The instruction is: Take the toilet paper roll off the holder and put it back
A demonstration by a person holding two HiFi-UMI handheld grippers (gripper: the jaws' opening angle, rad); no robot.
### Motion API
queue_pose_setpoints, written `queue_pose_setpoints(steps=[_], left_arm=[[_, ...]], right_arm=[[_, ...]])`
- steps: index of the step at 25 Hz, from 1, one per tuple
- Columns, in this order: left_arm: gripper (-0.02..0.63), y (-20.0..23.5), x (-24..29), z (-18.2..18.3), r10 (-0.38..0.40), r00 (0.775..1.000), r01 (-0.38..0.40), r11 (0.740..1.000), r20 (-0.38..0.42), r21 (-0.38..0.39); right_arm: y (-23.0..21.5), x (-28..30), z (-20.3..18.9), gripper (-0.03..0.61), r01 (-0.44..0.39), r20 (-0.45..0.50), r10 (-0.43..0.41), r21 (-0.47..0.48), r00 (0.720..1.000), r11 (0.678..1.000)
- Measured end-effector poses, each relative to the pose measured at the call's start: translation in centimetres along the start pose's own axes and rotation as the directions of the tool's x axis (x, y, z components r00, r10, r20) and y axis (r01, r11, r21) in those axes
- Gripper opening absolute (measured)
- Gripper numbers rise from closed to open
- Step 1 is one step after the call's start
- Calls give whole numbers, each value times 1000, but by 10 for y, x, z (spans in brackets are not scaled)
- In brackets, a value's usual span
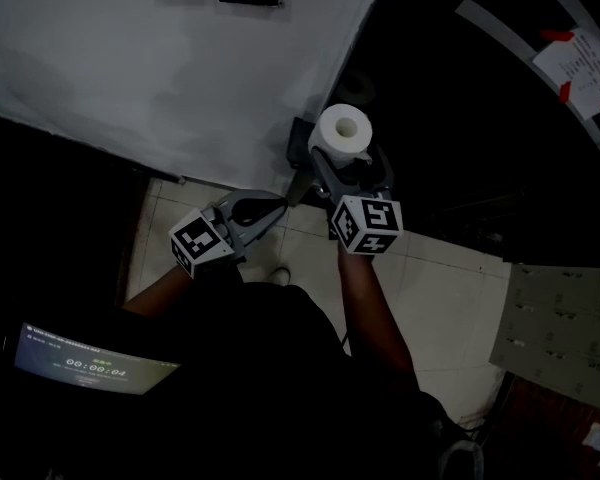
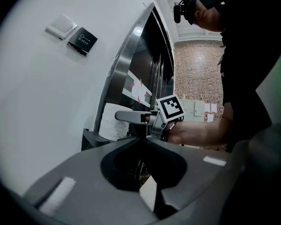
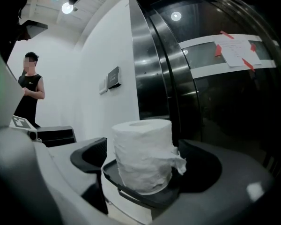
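since the white toilet paper roll [image 3: 143, 156] stands upright on the black plastic holder tray [image 3: 136, 200] with the right gripper's [image 1: 348, 166] jaws parted on either side and neither pad pressing on it, a careless withdrawal could snag its loose torn flap or knock it off the tray's edge. the roll sits centred between those jaws, close to both. the left gripper [image 1: 280, 205] hangs just beside, jaws clenched on nothing.

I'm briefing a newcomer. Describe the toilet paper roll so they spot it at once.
Find where the white wall meets the dark metal door; a black holder sits at that corner. The toilet paper roll stands upright on it, the only white cylinder there, with a torn flap hanging off its side.
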State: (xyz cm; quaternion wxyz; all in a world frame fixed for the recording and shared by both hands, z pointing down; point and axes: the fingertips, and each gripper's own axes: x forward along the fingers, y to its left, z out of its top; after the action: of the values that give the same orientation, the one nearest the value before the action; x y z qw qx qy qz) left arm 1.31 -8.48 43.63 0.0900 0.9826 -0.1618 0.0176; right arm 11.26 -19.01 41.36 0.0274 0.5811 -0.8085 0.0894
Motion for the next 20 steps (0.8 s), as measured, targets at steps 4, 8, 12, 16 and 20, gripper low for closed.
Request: queue_pose_setpoints(steps=[4, 8, 12, 16, 20], left_arm=[[3, 1, -2, -1, 9, 1000, -9, 1000, 0, -4], [3, 2, -2, -1, 18, 1000, -18, 1000, 1, -5], [3, 2, -3, 0, 21, 1000, -21, 1000, 2, -7], [3, 2, -3, 0, 21, 1000, -21, 1000, 2, -11], [3, 4, -2, 1, 18, 1000, -18, 1000, 4, -8]], right_arm=[[-3, 9, 3, 465, 25, -9, -25, -18, 1000, 1000], [-4, 22, 2, 465, 37, -41, -40, -52, 998, 998], [-2, 29, -2, 463, 42, -72, -50, -101, 996, 994], [-1, 27, 0, 456, 39, -71, -47, -108, 996, 993], [2, 26, 1, 453, 30, -68, -38, -117, 997, 993]])
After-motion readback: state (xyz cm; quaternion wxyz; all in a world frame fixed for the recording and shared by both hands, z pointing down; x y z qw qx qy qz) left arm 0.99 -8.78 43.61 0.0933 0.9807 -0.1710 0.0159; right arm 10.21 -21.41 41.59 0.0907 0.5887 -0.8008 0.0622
